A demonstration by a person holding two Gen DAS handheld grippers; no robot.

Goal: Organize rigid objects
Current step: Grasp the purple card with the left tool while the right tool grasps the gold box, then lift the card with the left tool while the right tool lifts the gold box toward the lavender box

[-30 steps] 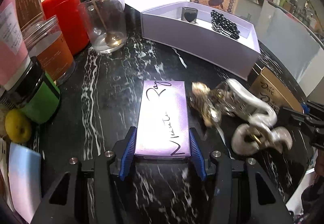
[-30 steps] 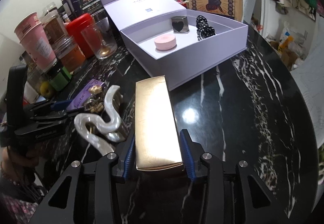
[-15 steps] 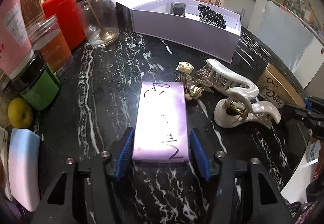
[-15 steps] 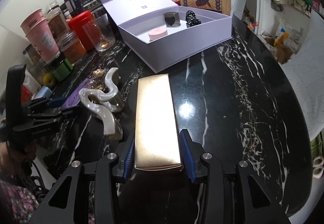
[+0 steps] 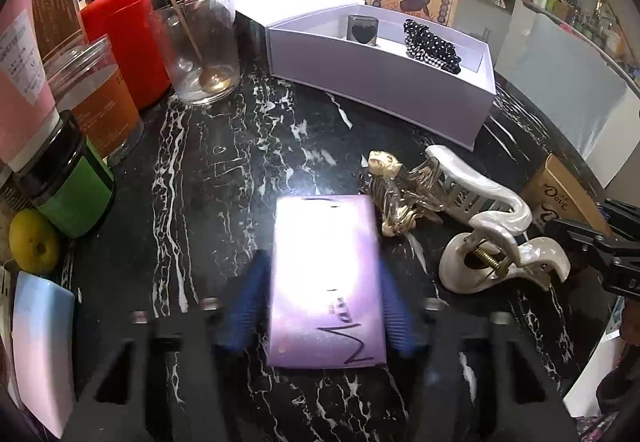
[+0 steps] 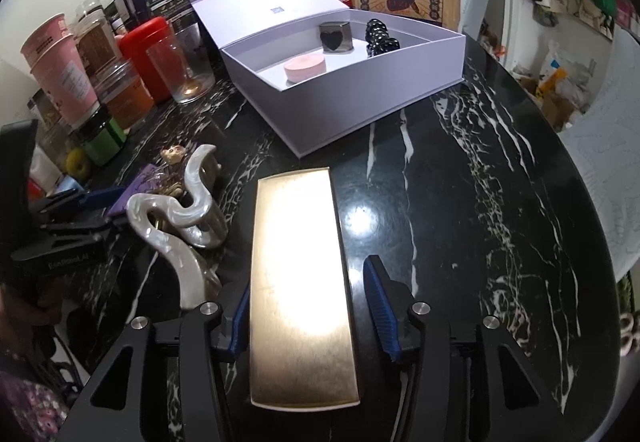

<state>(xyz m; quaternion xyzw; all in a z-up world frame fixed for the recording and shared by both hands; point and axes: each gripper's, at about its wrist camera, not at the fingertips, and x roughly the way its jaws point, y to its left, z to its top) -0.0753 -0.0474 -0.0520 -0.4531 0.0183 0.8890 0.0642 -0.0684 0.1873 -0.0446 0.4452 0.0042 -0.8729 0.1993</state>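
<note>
A purple box [image 5: 326, 282] with handwriting lies on the black marble table [image 5: 224, 170]. My left gripper [image 5: 322, 262] is closing on it, and its blurred blue pads sit against both long sides. In the right wrist view a gold box [image 6: 300, 282] lies flat between the jaws of my right gripper [image 6: 306, 274]. These jaws are opening: the right pad stands clear of the box. An open lilac gift box [image 6: 352, 102] behind holds a heart cube [image 6: 336, 37], a pink disc [image 6: 305, 68] and a dotted scrunchie [image 6: 380, 38].
A pearl hair claw [image 5: 492, 238] and a small gold clip [image 5: 396, 194] lie between the two boxes. Along the left stand a glass [image 5: 204, 50], a red canister [image 5: 124, 42], jars [image 5: 72, 190] and a lemon [image 5: 34, 242]. The round table edge [image 6: 580, 202] curves at right.
The left jaws spread off the purple box and have come back against it. The right jaws have parted from the gold box. The hair claws shifted and now lie still.
</note>
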